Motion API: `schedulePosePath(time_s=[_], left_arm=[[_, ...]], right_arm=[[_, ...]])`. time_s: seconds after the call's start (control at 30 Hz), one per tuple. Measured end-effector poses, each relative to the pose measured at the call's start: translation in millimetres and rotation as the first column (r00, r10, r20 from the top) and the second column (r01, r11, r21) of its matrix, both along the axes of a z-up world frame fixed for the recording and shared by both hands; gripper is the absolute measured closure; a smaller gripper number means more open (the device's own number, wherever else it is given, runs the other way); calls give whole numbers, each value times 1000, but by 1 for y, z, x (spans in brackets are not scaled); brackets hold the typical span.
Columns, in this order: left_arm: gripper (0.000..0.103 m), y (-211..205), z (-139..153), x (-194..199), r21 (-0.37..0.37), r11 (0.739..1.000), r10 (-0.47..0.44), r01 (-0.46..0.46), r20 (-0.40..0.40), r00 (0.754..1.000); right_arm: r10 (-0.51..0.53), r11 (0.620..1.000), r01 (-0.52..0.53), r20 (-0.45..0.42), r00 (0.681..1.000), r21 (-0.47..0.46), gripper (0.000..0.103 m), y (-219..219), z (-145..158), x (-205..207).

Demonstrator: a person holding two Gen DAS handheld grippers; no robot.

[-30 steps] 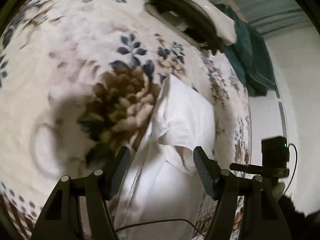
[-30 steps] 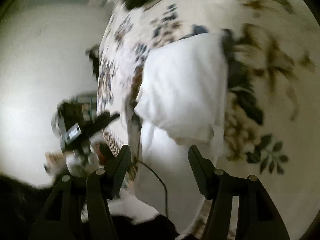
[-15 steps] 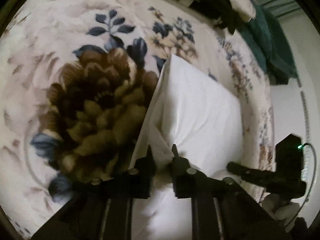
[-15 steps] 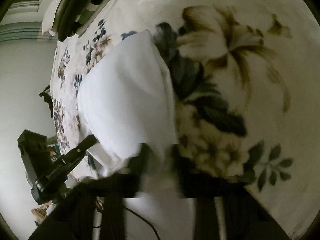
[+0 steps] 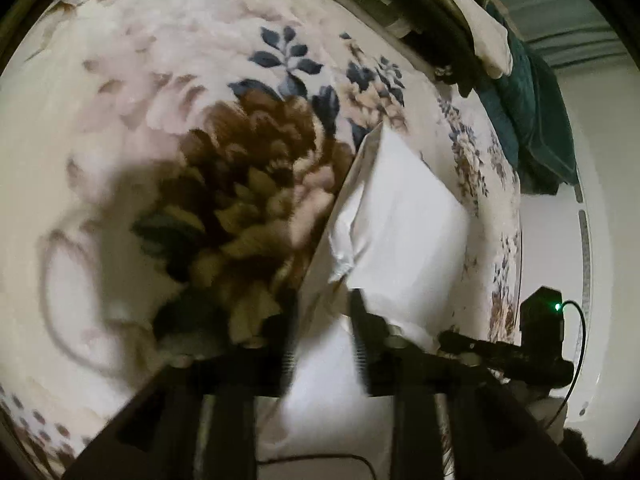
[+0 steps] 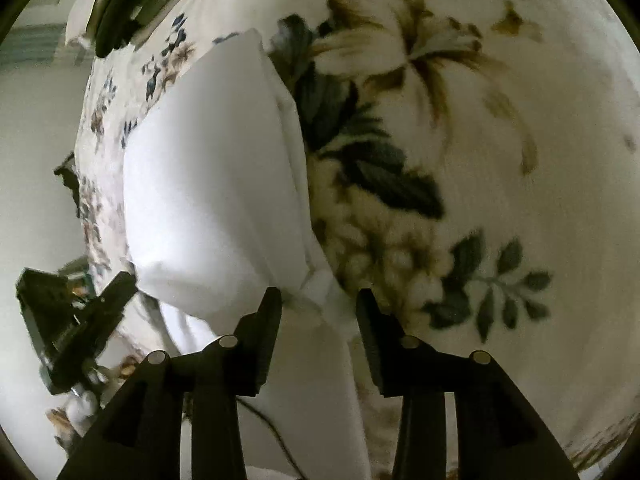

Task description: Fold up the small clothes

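Observation:
A small white garment (image 5: 400,216) lies on the floral blanket (image 5: 168,92), its far half doubled over into a smooth panel. My left gripper (image 5: 325,314) stands over the fold's near left corner. Its jaws are opening, with loose white cloth between them and the pads off it. In the right wrist view the same garment (image 6: 216,184) runs away from me. My right gripper (image 6: 319,300) straddles the near right corner. Its jaws are opening too, and the cloth lies slack between them. Each gripper shows at the edge of the other's view, the right gripper (image 5: 504,356) and the left gripper (image 6: 80,320).
Dark folded items (image 5: 420,12) and a teal cloth (image 5: 532,120) lie at the far end of the blanket. The blanket's edge (image 5: 516,240) drops off beside a white wall. A thin black cable (image 5: 320,458) crosses the cloth near me.
Half a second ago both grippers were pinched shut on the garment's fold edge; both pairs of jaws have since parted and the cloth lies loose. The left camera has pulled back a little.

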State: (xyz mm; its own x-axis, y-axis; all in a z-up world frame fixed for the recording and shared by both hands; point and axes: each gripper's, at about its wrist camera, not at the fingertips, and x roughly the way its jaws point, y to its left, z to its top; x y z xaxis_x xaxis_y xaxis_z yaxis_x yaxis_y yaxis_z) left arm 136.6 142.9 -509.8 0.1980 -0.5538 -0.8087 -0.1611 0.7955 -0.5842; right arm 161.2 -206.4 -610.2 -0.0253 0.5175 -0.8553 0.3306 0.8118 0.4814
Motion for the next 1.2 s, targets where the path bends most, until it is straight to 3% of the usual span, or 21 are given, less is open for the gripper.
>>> schedulePosePath(time_s=[0.1, 0.2, 0.27, 0.33, 0.43, 0.5, 0.63, 0.8, 1.03, 1.2], left_arm=[[46, -8, 9, 1, -84, 995, 52, -49, 44, 998], [44, -22, 2, 6, -95, 994, 64, -61, 29, 998], [44, -37, -8, 6, 26, 1000, 13, -14, 7, 1000], [44, -48, -21, 1, 148, 988, -41, 43, -18, 999], [44, -51, -25, -13, 205, 974, -98, 99, -15, 995], [44, -47, -15, -23, 191, 975, -113, 112, -5, 994], [44, -20, 18, -48, 94, 993, -78, 76, 13, 997], [44, 19, 40, -92, 33, 999, -38, 39, -41, 998], [44, 31, -12, -169, 17, 997, -67, 74, -245, 967], [44, 23, -53, -200, -59, 997, -74, 59, -311, 948]], right_arm=[[-94, 993, 91, 42, 995, 79, 62, -9, 7, -6], [-137, 984, 129, 60, 989, 119, 59, -6, 3, -5], [-107, 991, 102, 43, 993, 89, 57, 1, -6, -6], [-40, 999, 40, 20, 999, 19, 57, 12, -16, -9], [-10, 1000, 10, 40, 999, -6, 57, 18, -12, -14], [-31, 999, 30, 44, 999, 28, 57, 14, -4, -19], [-75, 995, 74, 23, 997, 68, 57, -4, 17, -40], [-82, 989, 90, -73, 994, 115, 52, -19, 28, -90], [-103, 977, 147, -262, 960, 154, 52, -21, -4, -187], [-58, 973, 129, -340, 939, 189, 52, -1, -37, -223]])
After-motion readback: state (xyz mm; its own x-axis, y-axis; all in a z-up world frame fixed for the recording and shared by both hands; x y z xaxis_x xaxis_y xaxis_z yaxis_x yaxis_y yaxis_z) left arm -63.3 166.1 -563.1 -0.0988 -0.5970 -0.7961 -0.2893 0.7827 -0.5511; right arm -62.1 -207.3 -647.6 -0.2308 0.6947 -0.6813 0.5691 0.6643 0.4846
